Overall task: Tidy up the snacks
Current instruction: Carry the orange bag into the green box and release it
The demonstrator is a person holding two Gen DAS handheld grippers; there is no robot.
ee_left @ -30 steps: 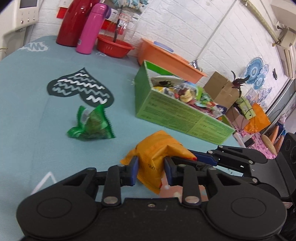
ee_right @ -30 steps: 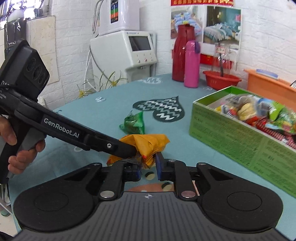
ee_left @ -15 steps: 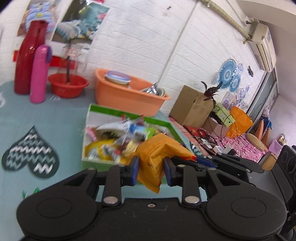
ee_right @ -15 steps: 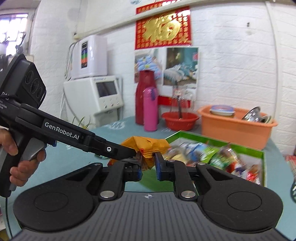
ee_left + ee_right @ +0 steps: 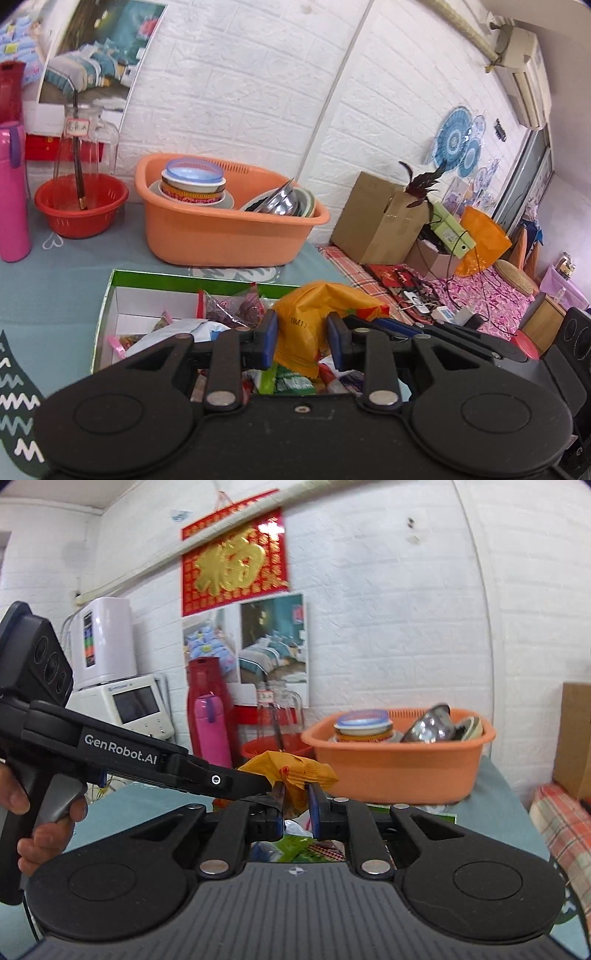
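Left to right: my left claw [image 5: 301,341] grips the orange packet [image 5: 314,314] by one side; my right claw [image 5: 297,808] pinches its other edge, jaws nearly closed. A second ago the packet lay on the bench [image 5: 55,280] near a green packet; both claws have since carried it up and across, and it now hangs over the green box [image 5: 107,295] of snacks. I judge that only lowering and release remain for this packet.
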